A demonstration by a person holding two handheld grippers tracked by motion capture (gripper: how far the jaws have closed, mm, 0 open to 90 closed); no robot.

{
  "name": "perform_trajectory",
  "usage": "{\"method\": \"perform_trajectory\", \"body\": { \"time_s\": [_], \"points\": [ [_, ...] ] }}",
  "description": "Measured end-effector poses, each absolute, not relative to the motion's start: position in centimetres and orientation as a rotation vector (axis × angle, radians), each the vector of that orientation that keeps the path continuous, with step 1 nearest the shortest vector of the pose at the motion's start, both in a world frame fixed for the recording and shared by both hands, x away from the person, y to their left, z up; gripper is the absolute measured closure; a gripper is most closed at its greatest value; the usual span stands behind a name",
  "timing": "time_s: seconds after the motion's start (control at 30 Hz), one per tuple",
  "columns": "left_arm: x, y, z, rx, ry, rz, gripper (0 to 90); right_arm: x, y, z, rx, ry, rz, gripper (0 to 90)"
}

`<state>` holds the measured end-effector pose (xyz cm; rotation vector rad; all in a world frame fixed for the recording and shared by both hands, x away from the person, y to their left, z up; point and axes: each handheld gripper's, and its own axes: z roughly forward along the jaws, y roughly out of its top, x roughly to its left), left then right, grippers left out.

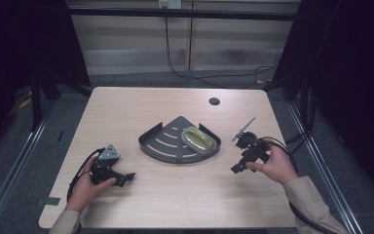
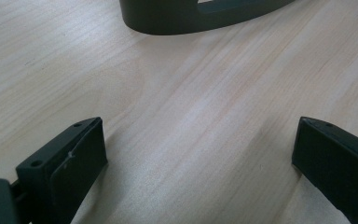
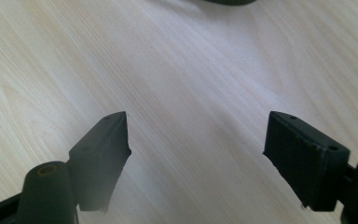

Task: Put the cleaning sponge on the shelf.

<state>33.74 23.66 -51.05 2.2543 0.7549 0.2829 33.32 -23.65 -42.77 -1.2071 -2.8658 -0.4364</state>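
Grey metal rack (image 1: 163,146), fan-shaped with slotted floor and a low rim, sits at the middle of the desk (image 1: 126,105). Its curved edge faces the person; its pointed corner faces away. A pale yellowish dish (image 1: 198,139), oval and glossy, lies inside the rack on its right half, close against the rim. The dish's long axis runs from upper left to lower right in the high view.

Left tool (image 1: 126,178) rests low on the desk, to the left of and nearer the person than the rack, jaws pointing right. Its jaws stand spread with nothing between them; the left gripper view shows bare wood between them and the rack's (image 2: 186,16) dark rim ahead, apart from the jaws.

Right tool (image 1: 237,165) lies to the right of the rack, held in the right hand (image 1: 272,165). Its jaws are likewise spread and empty over bare wood in the right gripper view, with a sliver of the rack (image 3: 226,2) at the top edge.

Judgement: the dish lies left of and slightly beyond the right tool, which is the nearer of the two. A grasp from that side would meet the dish near its end, over the rim.
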Motion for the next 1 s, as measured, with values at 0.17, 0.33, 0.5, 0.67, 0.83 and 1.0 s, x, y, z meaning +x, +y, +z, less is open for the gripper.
{"method": "perform_trajectory", "body": {
  "time_s": [0.17,0.33,0.5,0.67,0.83,1.0],
  "points": [
    [33.7,23.7,-51.1,2.253,0.756,0.283,2.4,32.7,-24.5,-43.6,-1.214,-2.851,-0.469,21.6],
    [33.7,23.7,-51.1,2.252,0.757,0.283,2.4,32.2,-25.1,-44.3,-1.227,-2.849,-0.484,21.6],
    [33.7,23.7,-51.1,2.252,0.757,0.283,2.4,31.6,-25.5,-45.1,-1.231,-2.840,-0.501,21.6],
    [33.7,23.7,-51.1,2.253,0.757,0.283,2.4,31.0,-25.8,-45.7,-1.248,-2.852,-0.545,21.9],
    [33.7,23.7,-51.1,2.253,0.757,0.283,2.4,30.5,-26.0,-46.4,-1.224,-2.871,-0.543,21.6],
    [33.7,23.7,-51.1,2.253,0.756,0.282,2.4,30.2,-26.1,-46.8,-1.224,-2.892,-0.563,21.2]
  ]
}}
